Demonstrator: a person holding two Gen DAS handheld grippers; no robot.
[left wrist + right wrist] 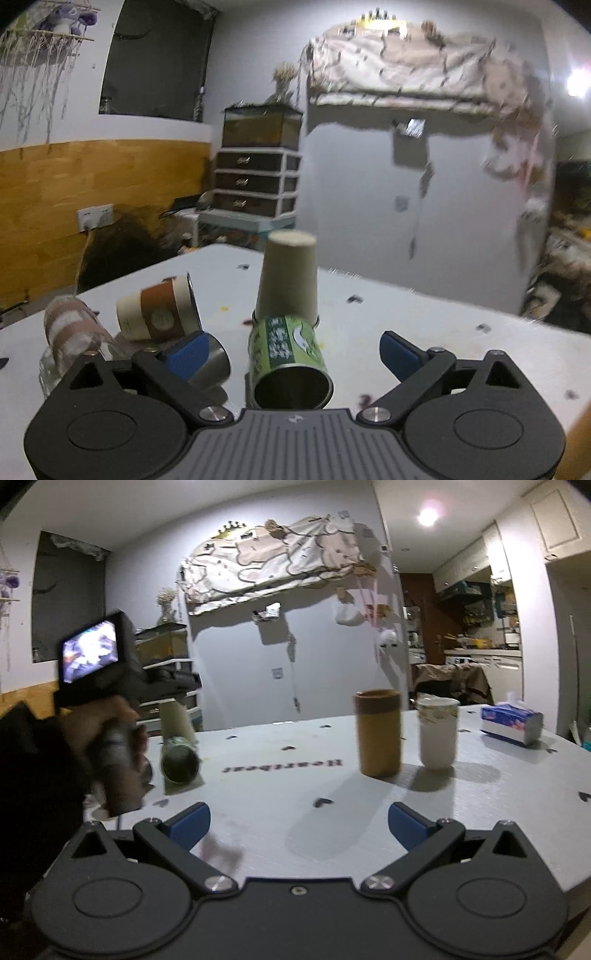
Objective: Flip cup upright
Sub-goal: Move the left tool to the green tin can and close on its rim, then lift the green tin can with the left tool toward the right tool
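A green printed cup (290, 360) lies on its side on the white table (424, 332), its open mouth toward me, between the spread blue pads of my open left gripper (295, 354). Behind it a tan paper cup (288, 277) stands upside down. A cup with a brown sleeve (160, 314) lies on its side at the left, and a small metal cup (212, 365) lies by my left finger. In the right wrist view the green cup (179, 762) lies at the left. My right gripper (299, 825) is open and empty above the table.
A clear glass wrapped in a pink band (70, 332) lies at the far left. A tall yellow cup (378, 733) and a white cup (437, 733) stand upright at the right. A tissue pack (511, 723) sits far right. The hand holding the left gripper (110, 738) is at the left.
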